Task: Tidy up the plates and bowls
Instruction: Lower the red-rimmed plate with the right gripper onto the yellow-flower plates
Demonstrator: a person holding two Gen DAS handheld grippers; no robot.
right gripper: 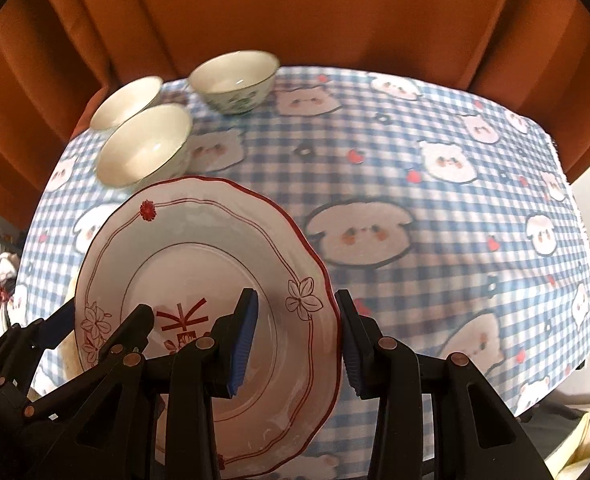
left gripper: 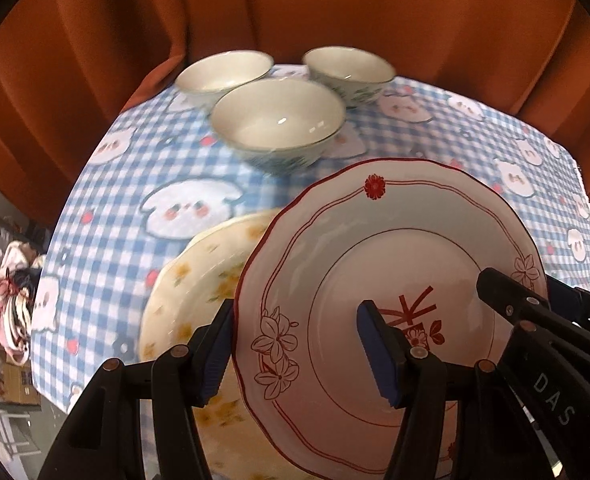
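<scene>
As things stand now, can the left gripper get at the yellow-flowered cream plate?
Probably not directly: the red-rimmed white plate lies between the open left gripper's fingers and covers much of the yellow-flowered cream plate.

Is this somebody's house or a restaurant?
Probably somebody's house. The table has a cartoon-animal checked tablecloth, orange curtains hang behind it, and mismatched family dishes sit there: three bowls and a red-trimmed plate.
</scene>
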